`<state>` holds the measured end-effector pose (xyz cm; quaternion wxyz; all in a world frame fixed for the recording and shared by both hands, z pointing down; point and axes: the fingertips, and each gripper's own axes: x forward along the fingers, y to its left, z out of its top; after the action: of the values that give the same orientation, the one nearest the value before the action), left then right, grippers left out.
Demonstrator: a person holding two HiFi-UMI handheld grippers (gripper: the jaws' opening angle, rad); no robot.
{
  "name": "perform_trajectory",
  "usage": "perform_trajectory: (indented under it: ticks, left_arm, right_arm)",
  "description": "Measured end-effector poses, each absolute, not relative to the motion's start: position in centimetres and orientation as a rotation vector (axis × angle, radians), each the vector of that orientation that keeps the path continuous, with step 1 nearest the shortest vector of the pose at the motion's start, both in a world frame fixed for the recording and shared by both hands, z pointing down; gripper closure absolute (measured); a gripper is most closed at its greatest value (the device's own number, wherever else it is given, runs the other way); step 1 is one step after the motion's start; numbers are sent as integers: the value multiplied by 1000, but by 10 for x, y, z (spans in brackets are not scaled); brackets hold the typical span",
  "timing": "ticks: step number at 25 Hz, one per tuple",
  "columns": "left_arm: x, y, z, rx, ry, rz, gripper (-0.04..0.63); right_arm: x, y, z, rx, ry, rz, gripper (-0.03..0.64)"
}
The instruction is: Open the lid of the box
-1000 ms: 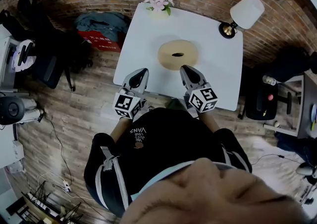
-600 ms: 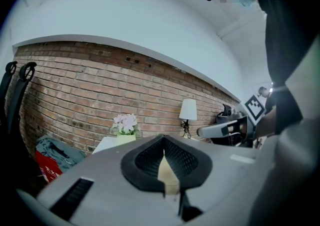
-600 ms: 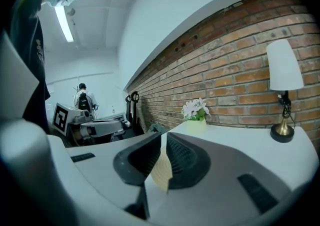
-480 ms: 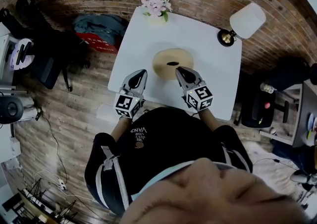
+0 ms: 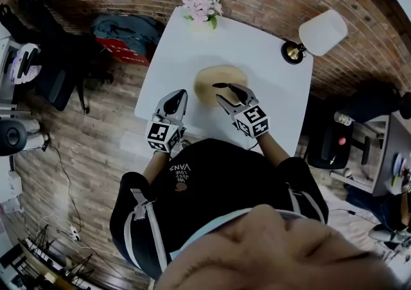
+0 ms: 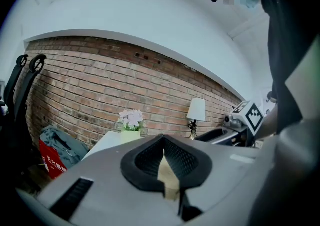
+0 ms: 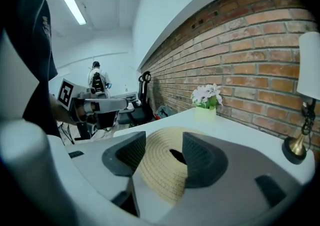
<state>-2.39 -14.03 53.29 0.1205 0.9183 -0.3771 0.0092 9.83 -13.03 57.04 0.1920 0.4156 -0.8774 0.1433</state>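
A round woven straw box (image 5: 221, 80) with a domed lid stands mid-table on the white table (image 5: 270, 64). In the right gripper view the lid (image 7: 159, 172) fills the gap between the jaws, with a dark spot at its centre. My right gripper (image 5: 223, 92) hovers at the box's near side. Its jaws are opening, the pads stand apart from the lid, and nothing is held. My left gripper (image 5: 179, 95) is shut and empty over the table's near left edge, left of the box. It also shows in the right gripper view as the left gripper (image 7: 100, 107).
A pot of pink flowers (image 5: 203, 5) sits at the table's far edge, and a white-shaded lamp (image 5: 316, 31) at the far right corner. A red and grey bag (image 5: 125, 42) lies on the floor to the left. Dark chairs stand at both sides.
My right gripper has moved forward to the box's near side and its jaws have parted. The left gripper stayed shut and shifted only slightly.
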Motion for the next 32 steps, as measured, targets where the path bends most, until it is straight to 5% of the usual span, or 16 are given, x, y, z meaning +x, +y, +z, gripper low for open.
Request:
perform_trajectory:
  ticks: [17, 32]
  left_arm:
    - [-34, -136, 556, 2579, -1172, 52, 584]
    - [-55, -132, 577, 2501, -1239, 74, 584]
  right_arm:
    - [81, -120, 624, 668, -2287, 235, 308]
    - [78, -112, 661, 296, -2003, 87, 295]
